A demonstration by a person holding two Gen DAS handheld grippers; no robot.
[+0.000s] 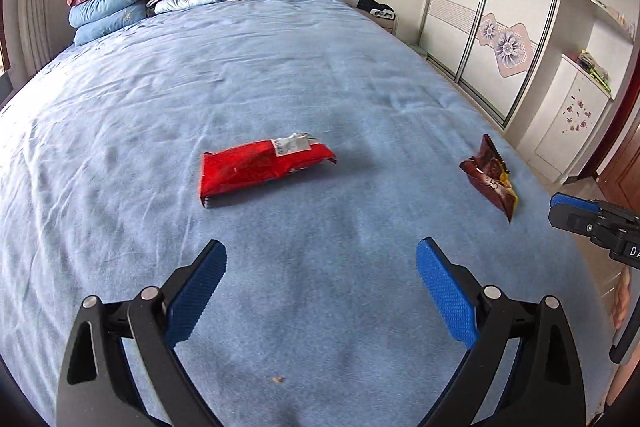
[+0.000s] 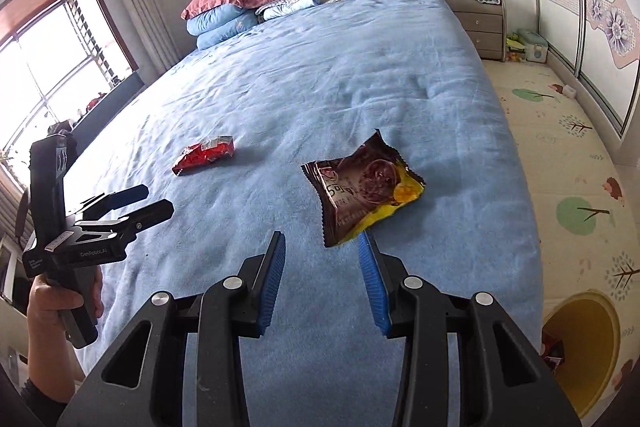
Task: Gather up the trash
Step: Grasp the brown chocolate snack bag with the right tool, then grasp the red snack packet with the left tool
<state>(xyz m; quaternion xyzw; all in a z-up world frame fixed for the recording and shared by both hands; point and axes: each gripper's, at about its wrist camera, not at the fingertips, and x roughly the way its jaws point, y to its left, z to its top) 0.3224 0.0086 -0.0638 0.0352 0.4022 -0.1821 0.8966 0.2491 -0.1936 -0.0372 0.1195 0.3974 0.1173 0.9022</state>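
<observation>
— While both wrappers lie on the blue bed [image 1: 280, 75], where are my claws?
— My left claw [image 1: 320, 267] gapes empty short of the red wrapper [image 1: 264, 167]; my right claw [image 2: 322, 255], released, nears the brown wrapper [image 2: 360, 187].

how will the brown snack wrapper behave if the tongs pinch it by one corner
The brown snack wrapper looks flat, crinkled and torn open, so it is probably empty, very light and floppy, drooping from one corner. Its glossy film may slip between the right tongs. Pushed, it would likely slide or crumple on the blue bedspread rather than roll.
</observation>
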